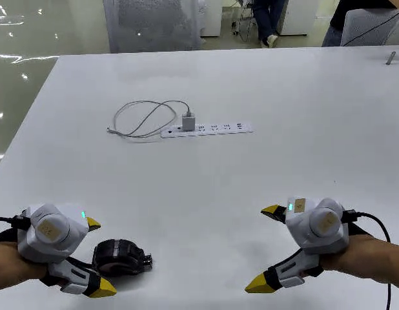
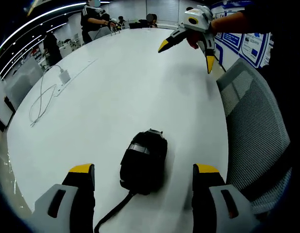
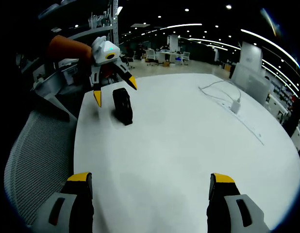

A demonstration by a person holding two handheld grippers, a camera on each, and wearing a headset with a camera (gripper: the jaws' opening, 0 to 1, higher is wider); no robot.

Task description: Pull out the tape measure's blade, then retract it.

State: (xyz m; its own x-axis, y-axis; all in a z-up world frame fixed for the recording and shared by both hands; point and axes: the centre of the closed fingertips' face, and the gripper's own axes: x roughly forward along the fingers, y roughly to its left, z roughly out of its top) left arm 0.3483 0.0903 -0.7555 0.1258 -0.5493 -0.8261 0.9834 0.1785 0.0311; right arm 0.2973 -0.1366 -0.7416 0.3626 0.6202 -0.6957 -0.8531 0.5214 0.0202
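The black tape measure (image 1: pixel 121 256) lies on the white surface (image 1: pixel 303 116) just ahead of the spread left tool (image 1: pixel 97 256), with the right tool (image 1: pixel 265 247), equally spread, well apart, and a power strip (image 1: pixel 215 128) and looped charger cable (image 1: pixel 138 119) farther off.

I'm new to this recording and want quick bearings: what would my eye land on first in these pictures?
First comes the black tape measure, lying on the white table near its front left, between the open, yellow-tipped jaws of the left gripper. The right gripper is held open and empty at the front right. Farther back lies a white power strip with a plugged-in charger and a looped cable.
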